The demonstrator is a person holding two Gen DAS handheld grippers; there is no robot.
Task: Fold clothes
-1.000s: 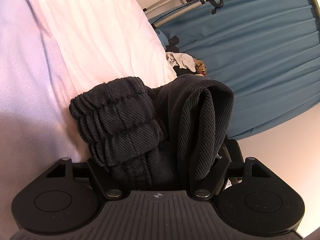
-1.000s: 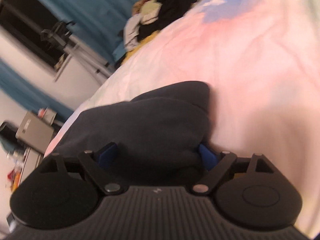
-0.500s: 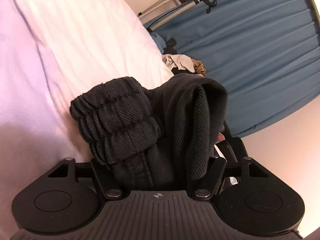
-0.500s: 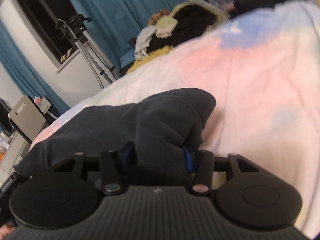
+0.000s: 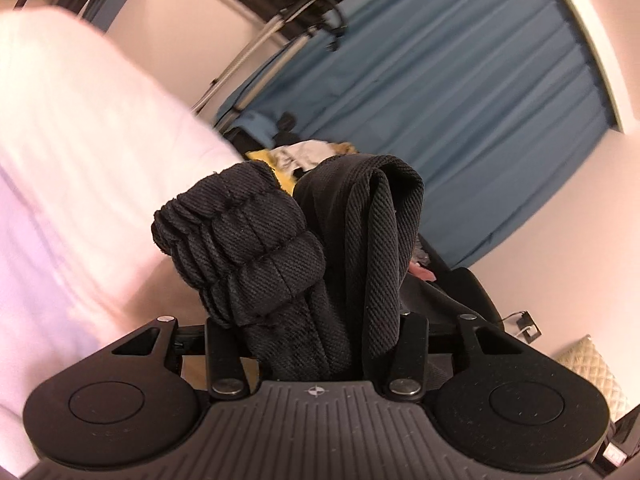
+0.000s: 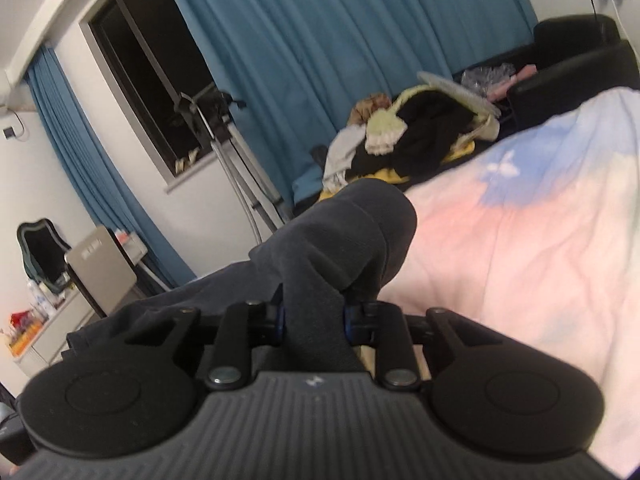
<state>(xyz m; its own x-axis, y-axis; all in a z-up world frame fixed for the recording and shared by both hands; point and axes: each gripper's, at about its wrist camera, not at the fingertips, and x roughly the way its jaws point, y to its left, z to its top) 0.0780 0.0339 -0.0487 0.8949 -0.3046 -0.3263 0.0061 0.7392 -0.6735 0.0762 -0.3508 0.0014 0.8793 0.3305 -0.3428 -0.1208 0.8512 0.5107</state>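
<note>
Both grippers have risen since a second ago: the bed has dropped lower in each view, more curtain and wall show, and both sets of jaws have narrowed on the cloth.

No brand or readable writing shows; only a small cross-shaped mark sits on each gripper body.

In the left wrist view the left gripper (image 5: 316, 320) is closing its jaws on a bunched black garment (image 5: 352, 248), which fills the gap between them at lower centre. The cloth is a coarse ribbed knit. An elastic, gathered cuff (image 5: 240, 232) bulges toward the left, and a folded edge loops over to the right. The bundle runs lengthwise from the jaws up toward the frame's middle.

In the right wrist view the right gripper (image 6: 314, 320) is closing too, its blue-edged pads pinching a narrow fold of the same dark garment (image 6: 340, 240). Here the fabric looks smoother and charcoal. Its rounded end points up and right, and the rest trails off to the lower left.

Behind it the pink and blue bedcover (image 6: 520, 248) fills the right side. A clothes pile (image 6: 408, 140) lies in the upper middle before the blue curtain (image 6: 320, 40).
</note>
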